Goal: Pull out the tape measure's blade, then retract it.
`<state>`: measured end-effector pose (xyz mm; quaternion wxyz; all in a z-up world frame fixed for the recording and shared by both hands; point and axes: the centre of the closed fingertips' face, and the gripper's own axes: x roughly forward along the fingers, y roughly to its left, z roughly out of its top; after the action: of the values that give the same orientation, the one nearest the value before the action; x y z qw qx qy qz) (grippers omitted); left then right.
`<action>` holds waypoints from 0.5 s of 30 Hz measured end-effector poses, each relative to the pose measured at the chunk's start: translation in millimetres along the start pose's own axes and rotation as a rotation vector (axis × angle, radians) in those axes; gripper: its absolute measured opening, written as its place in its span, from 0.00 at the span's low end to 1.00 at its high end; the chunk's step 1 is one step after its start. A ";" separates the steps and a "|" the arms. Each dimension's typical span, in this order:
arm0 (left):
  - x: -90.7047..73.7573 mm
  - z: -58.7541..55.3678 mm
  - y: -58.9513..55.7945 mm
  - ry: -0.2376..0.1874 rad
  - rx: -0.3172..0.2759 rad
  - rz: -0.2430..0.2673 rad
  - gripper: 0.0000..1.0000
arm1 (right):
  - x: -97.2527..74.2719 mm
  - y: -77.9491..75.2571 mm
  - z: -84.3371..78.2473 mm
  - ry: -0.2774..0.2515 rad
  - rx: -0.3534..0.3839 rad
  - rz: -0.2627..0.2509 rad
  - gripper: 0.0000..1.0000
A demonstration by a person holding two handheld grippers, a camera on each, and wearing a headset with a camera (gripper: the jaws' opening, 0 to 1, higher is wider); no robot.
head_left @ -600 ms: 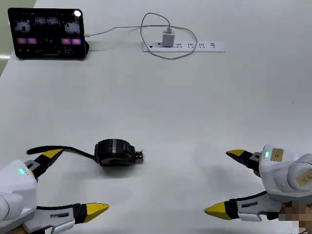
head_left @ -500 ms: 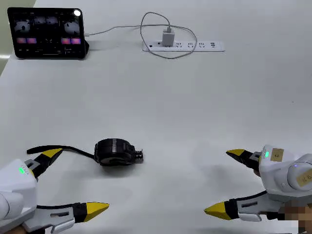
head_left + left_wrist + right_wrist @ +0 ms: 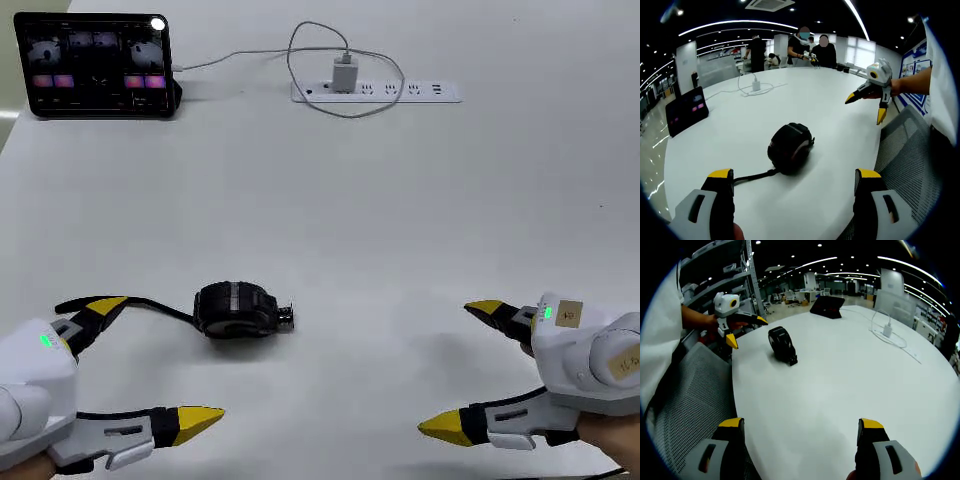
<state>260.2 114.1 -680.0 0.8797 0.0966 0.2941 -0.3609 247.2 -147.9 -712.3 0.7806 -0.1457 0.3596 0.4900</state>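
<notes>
The tape measure (image 3: 236, 311) is lying on the white table (image 3: 400, 220), in its black round case; the blade is sitting inside the case, and only its small end hook (image 3: 285, 320) is showing on the side of the case that is facing the right gripper. A black strap (image 3: 130, 305) is running from the other side of the tape measure towards the left gripper.

The left gripper (image 3: 173, 356) is hanging to the left of the tape measure and a little nearer to the person; its two yellow-tipped jaws are standing wide apart and are holding nothing; one tip is lying close to the end of the strap, but I cannot tell if it is touching. In the left gripper view the tape measure is sitting between the two jaws and just ahead of them, not touching them.

The right gripper (image 3: 443, 368) is hanging well to the right of the tape measure; its jaws are also spread wide, with nothing between them.

Far behind the tape measure a dark tablet (image 3: 95, 67) is standing with its screen lit; to the right of it a white power strip (image 3: 400, 95) is lying with a charger (image 3: 345, 75) plugged in, and a thin cable (image 3: 230, 62) is going from the charger to the tablet. In the left gripper view some people (image 3: 812, 47) are standing beyond the far edge of the table, behind the tape measure.
</notes>
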 end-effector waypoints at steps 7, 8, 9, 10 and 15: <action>-0.3 0.0 0.2 0.001 0.001 -0.001 0.99 | 0.9 0.2 2.1 -0.012 -0.004 0.002 0.96; -0.4 0.0 0.1 0.001 0.001 -0.001 0.99 | 0.8 0.2 2.1 -0.011 -0.004 0.001 0.96; -0.4 -0.1 0.0 0.001 0.000 -0.001 0.99 | 0.9 0.5 2.2 -0.011 -0.003 0.003 0.95; -0.4 -0.2 0.0 0.000 0.000 -0.001 0.99 | 0.9 1.3 2.3 -0.011 0.000 0.005 0.95; -0.7 -0.1 0.4 -0.001 -0.003 0.001 0.99 | 1.0 0.6 4.0 -0.016 -0.007 0.001 0.94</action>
<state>260.0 114.8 -679.7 0.8801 0.0955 0.2942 -0.3602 248.6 -144.7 -710.1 0.7827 -0.1442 0.3516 0.4929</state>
